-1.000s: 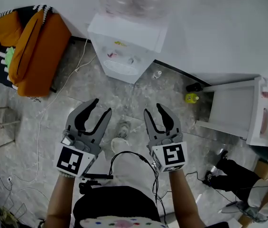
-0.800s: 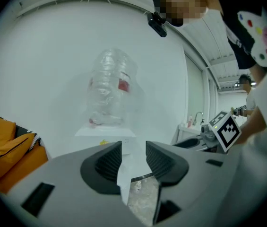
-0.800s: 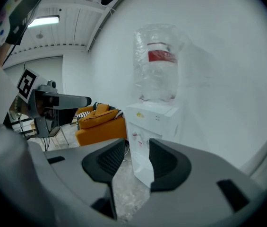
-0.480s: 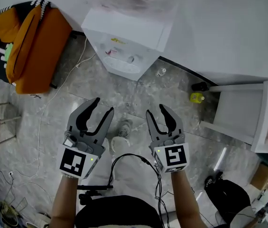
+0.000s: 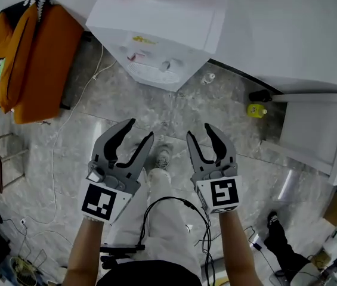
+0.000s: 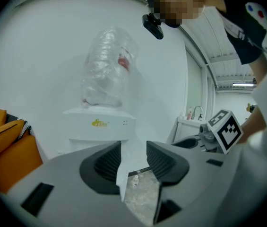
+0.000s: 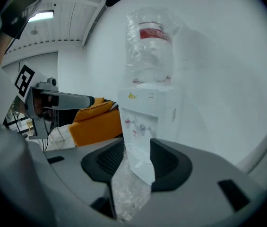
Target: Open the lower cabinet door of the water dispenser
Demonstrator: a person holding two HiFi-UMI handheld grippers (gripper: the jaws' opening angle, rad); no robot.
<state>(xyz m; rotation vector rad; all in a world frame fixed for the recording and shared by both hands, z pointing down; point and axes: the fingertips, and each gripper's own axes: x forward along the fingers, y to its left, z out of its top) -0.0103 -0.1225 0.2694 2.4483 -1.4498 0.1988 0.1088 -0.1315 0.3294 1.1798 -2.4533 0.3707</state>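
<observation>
1. Water dispenser [image 5: 156, 34]: a white unit that stands on the grey marbled floor [image 5: 96, 118] against the white wall, at the top edge of the head view. A clear bottle [image 7: 150, 46] sits upended on top of it.
2. Its lower front [image 7: 140, 167] shows below the two taps in the right gripper view, framed in the gap of that gripper's jaws but well beyond them. No gripper touches it.
3. Both forearms reach up from the bottom edge of the head view, side by side and roughly parallel. Each hand carries its gripper pointed towards the dispenser and tipped a little downward.
4. Left gripper [image 5: 139, 130]: it leans slightly towards the right one, with its marker cube [image 5: 102, 200] nearest the camera. Its jaws stand moderately apart with nothing between them; only the floor and the dispenser's base show through the gap.
5. Right gripper [image 5: 199, 132]: it points almost straight at the dispenser, its marker cube [image 5: 223, 192] facing up. Its jaws have just been opening and stand apart, with nothing held between them.
6. Both grippers hover over open floor, near each other but not touching, and well short of the dispenser.
7. An orange seat [image 5: 37, 58] stands left of the dispenser, a white cabinet [image 5: 317, 130] by the right edge, and a black cable [image 5: 168, 207] loops below the grippers.
</observation>
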